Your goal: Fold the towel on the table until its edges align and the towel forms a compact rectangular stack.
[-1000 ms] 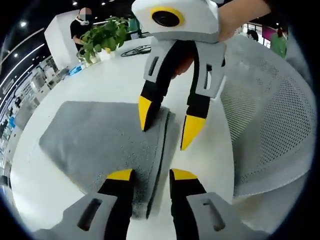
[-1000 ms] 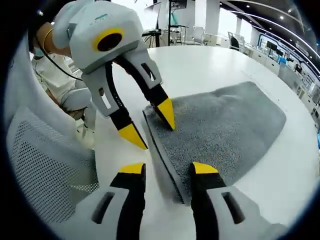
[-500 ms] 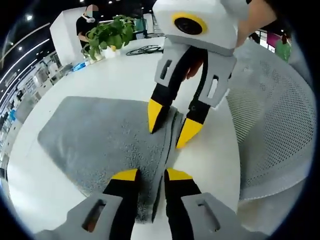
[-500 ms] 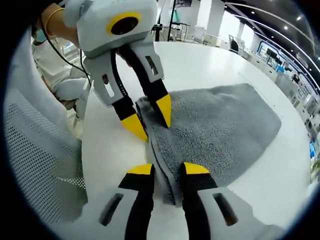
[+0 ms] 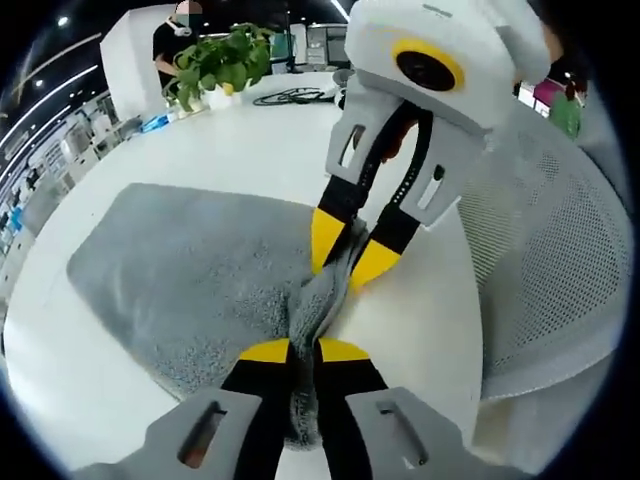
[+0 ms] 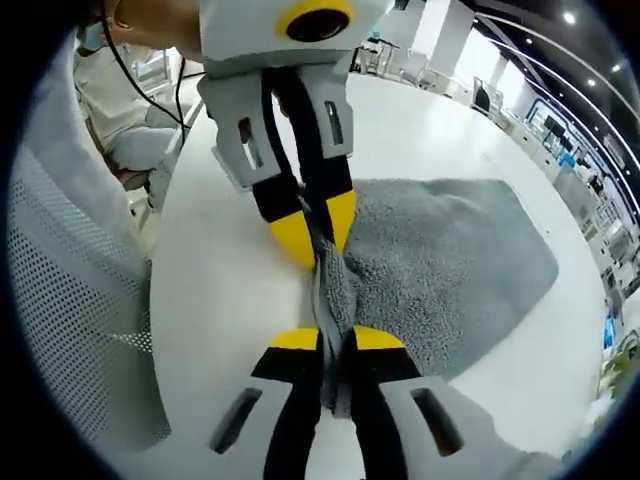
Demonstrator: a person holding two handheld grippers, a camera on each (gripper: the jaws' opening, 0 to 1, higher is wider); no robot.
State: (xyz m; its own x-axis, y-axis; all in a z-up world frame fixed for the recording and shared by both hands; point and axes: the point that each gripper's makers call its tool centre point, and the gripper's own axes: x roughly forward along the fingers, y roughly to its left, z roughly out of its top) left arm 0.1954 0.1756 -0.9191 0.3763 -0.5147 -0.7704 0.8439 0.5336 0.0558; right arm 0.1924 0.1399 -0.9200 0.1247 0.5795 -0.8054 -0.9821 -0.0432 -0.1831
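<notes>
A grey towel (image 5: 190, 270) lies folded on the white round table (image 5: 250, 150), its near edge pinched up into a ridge. My left gripper (image 5: 304, 350) is shut on that edge at one end. Facing it, my right gripper (image 5: 350, 255) is shut on the same edge further along. In the right gripper view the towel (image 6: 440, 260) spreads to the right, the right gripper (image 6: 336, 340) clamps the raised edge, and the left gripper (image 6: 312, 232) clamps it just beyond.
A white mesh chair back (image 5: 540, 260) stands close beside the table edge, also seen as mesh chair (image 6: 70, 310). A potted plant (image 5: 215, 65) and a black cable (image 5: 285, 97) sit at the table's far side. A person's hands hold both grippers.
Both grippers went from open astride the towel's near edge to shut on it. The edge has bunched up into a ridge between them.
</notes>
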